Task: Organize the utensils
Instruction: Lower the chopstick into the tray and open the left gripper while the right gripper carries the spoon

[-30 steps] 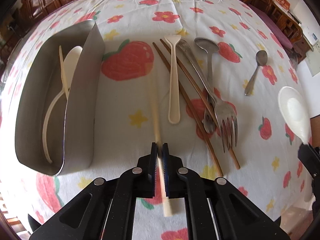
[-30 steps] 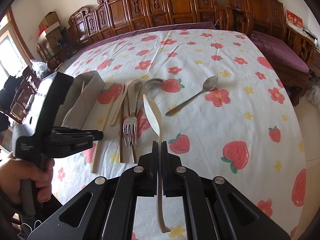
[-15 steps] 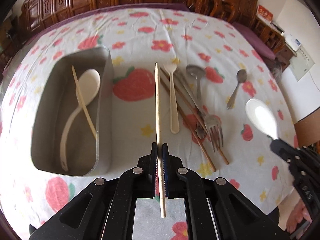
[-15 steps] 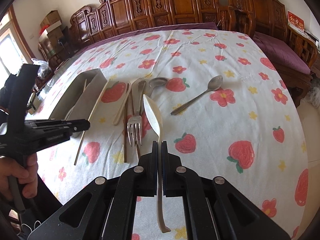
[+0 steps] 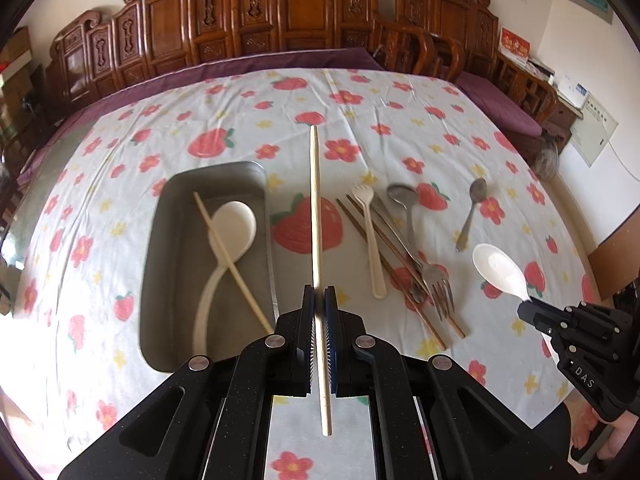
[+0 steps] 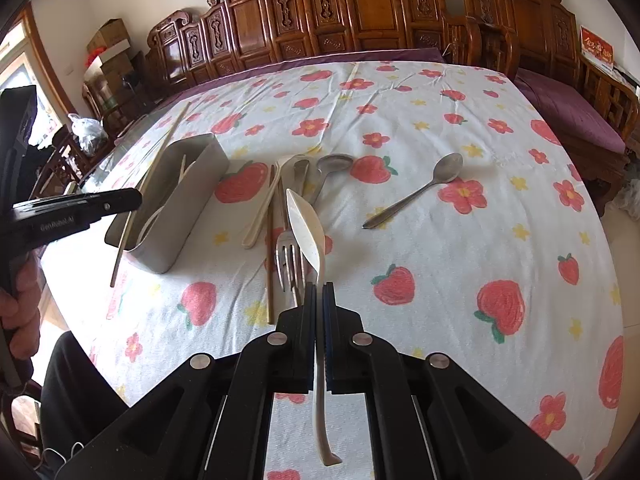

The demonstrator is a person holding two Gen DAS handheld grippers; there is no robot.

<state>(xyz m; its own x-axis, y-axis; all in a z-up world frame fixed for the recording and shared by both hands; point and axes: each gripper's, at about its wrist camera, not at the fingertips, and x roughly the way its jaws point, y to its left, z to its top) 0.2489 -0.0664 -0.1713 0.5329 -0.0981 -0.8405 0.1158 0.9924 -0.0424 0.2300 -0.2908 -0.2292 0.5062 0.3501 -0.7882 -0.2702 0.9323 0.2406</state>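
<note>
Clamping a pale chopstick (image 5: 315,208) between closed fingers, the left gripper (image 5: 319,300) hangs above the strawberry tablecloth (image 5: 400,120), just right of the metal tray (image 5: 160,248). The stick's long axis runs straight ahead, tip pointing away toward the carved chairs. The right gripper (image 6: 319,290) pinches a white spoon (image 6: 306,224) by its handle, bowl pointing forward above the fork (image 6: 290,260).

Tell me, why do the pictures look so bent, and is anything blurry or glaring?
Left wrist view: fisheye bows the table's edges; the chopstick is sharp; a blurred grey patch at right. Right wrist view: same curving; bright window washes out the left edge; the white spoon is sharp.
</note>
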